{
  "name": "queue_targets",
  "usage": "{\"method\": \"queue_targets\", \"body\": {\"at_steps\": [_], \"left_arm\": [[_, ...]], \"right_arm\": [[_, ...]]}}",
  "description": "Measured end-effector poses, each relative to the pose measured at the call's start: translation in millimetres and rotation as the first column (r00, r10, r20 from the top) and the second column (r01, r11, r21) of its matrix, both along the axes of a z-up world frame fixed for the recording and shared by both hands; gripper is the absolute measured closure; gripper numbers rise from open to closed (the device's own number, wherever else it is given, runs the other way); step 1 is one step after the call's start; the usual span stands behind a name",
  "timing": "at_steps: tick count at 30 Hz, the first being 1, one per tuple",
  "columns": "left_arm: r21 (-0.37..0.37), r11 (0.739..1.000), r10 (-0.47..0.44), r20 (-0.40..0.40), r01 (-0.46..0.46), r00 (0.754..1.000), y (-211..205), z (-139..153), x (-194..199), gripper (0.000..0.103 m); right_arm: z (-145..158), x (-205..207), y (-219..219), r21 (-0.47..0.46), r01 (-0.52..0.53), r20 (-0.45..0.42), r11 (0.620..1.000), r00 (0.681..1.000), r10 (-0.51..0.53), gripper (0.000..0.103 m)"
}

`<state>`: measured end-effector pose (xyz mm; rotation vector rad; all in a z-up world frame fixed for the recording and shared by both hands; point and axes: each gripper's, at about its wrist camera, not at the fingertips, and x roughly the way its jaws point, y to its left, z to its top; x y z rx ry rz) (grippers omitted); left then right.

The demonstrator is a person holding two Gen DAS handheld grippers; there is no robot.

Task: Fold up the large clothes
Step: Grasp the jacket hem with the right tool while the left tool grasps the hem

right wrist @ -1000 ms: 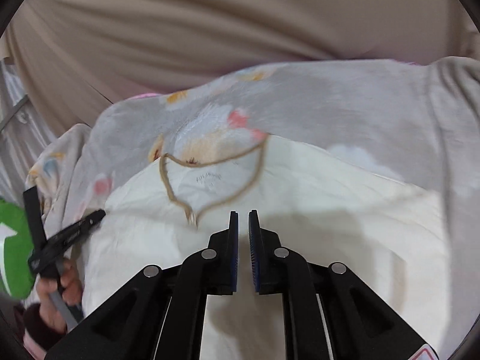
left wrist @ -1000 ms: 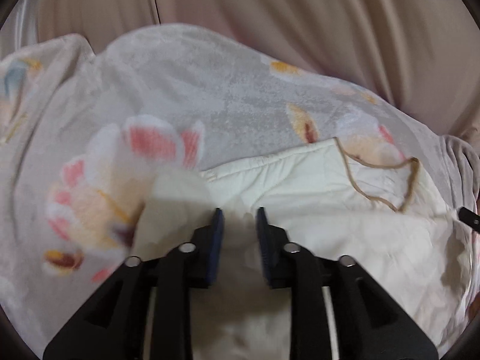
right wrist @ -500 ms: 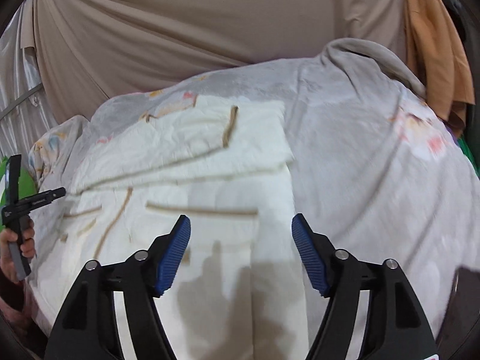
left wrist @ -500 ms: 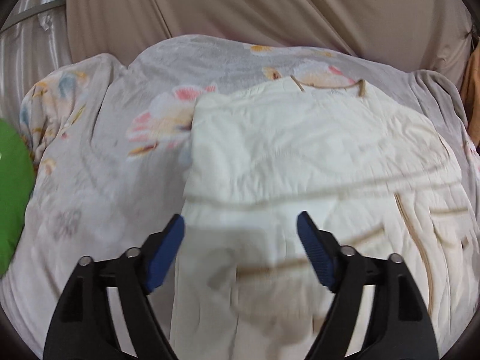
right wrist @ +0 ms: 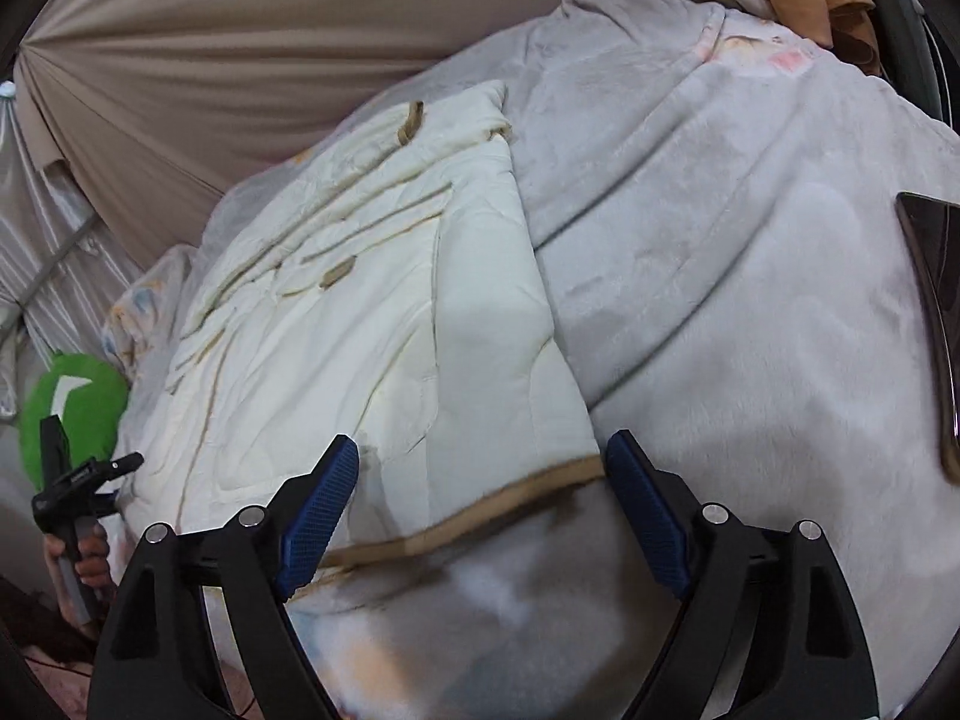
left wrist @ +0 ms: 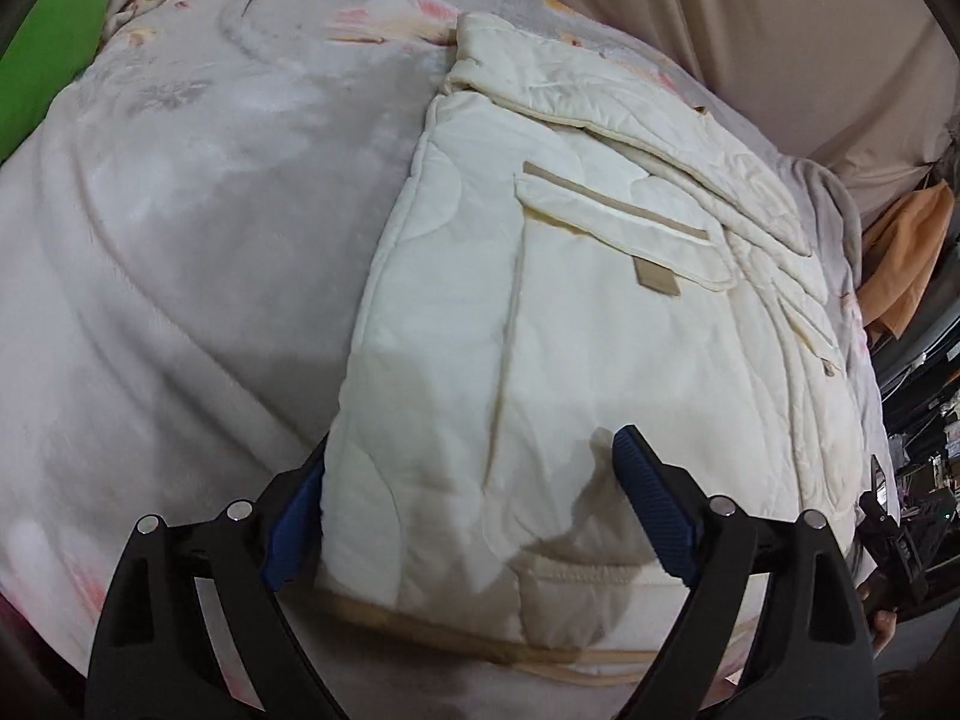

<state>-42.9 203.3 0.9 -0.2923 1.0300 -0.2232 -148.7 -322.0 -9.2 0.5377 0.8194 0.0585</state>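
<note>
A cream quilted jacket (left wrist: 540,312) with tan trim lies folded lengthwise on a grey floral blanket (left wrist: 180,210). Its tan hem is nearest me. My left gripper (left wrist: 474,498) is open and empty, low over the jacket's near left corner. The jacket also shows in the right wrist view (right wrist: 372,324). My right gripper (right wrist: 483,498) is open and empty, over the jacket's near right hem corner (right wrist: 570,468). The left gripper shows at the left edge of the right wrist view (right wrist: 78,480).
The blanket (right wrist: 750,270) covers the whole bed. A green cushion (right wrist: 72,402) lies at the left, an orange cloth (left wrist: 906,252) hangs at the right. A dark flat object (right wrist: 936,300) lies on the blanket's right side. A beige curtain (right wrist: 240,30) hangs behind.
Both grippers opened from shut, let go of the jacket near its collar and pulled back to the hem end. The jacket now lies folded and flat.
</note>
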Motion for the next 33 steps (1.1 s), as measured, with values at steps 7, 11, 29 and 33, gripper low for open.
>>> {"method": "queue_targets", "body": {"at_steps": [7,11,29,33], "left_arm": [[0.020,0.998,-0.054,0.050,0.053,0.997,-23.4,10.9,-7.6,0.045],[0.052,0.997,-0.058,0.109,0.053,0.992,-26.5,24.6,-12.5,0.080],[-0.185,0.976,0.001,0.527,0.113,0.850,17.0,180.5,-62.0,0.090],[-0.127,0.989,-0.007,0.470,0.075,0.883,-5.4,184.2,17.0,0.090]], "right_arm": [[3.2,0.7,10.3,0.043,-0.028,0.051,0.999,0.998,0.025,0.049],[3.6,1.2,6.9,0.115,-0.025,0.090,0.993,0.996,0.014,0.086],[175.0,-59.2,-23.0,0.127,-0.124,0.653,0.984,0.757,0.011,0.098],[188.5,31.5,-14.8,0.041,-0.084,0.580,0.996,0.813,0.045,0.098]]}}
